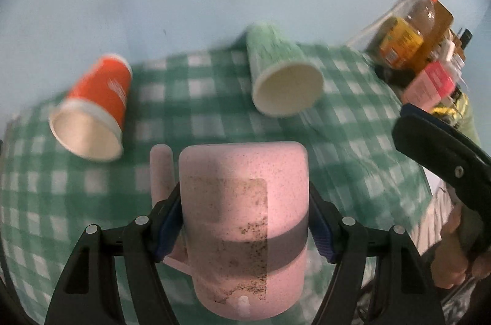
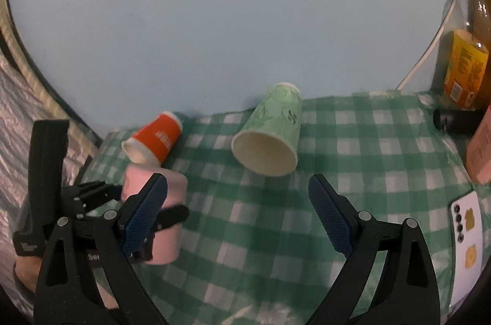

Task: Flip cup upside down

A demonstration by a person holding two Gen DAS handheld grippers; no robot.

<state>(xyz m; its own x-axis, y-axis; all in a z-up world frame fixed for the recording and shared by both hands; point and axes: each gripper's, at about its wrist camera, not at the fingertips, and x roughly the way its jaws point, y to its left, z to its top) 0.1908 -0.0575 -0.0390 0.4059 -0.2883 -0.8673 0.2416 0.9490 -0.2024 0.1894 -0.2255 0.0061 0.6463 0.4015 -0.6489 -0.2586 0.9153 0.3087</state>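
My left gripper point(image 1: 244, 220) is shut on a pink speckled mug point(image 1: 242, 202), held above the green checked cloth with its flat base pointing away from me and its handle point(image 1: 161, 171) on the left. The mug also shows in the right wrist view point(image 2: 162, 196), clamped by the left gripper point(image 2: 144, 205). My right gripper point(image 2: 237, 214) is open and empty above the cloth. An orange paper cup point(image 1: 92, 113) point(image 2: 153, 138) and a green paper cup point(image 1: 282, 73) point(image 2: 270, 135) lie on their sides, mouths towards me.
The green checked cloth point(image 2: 353, 147) covers the table against a pale blue wall. A juice bottle point(image 2: 466, 55), a pink box point(image 2: 481, 153) and a dark cylinder point(image 2: 454, 119) stand at the right. A white phone point(image 2: 466, 236) lies at the right edge.
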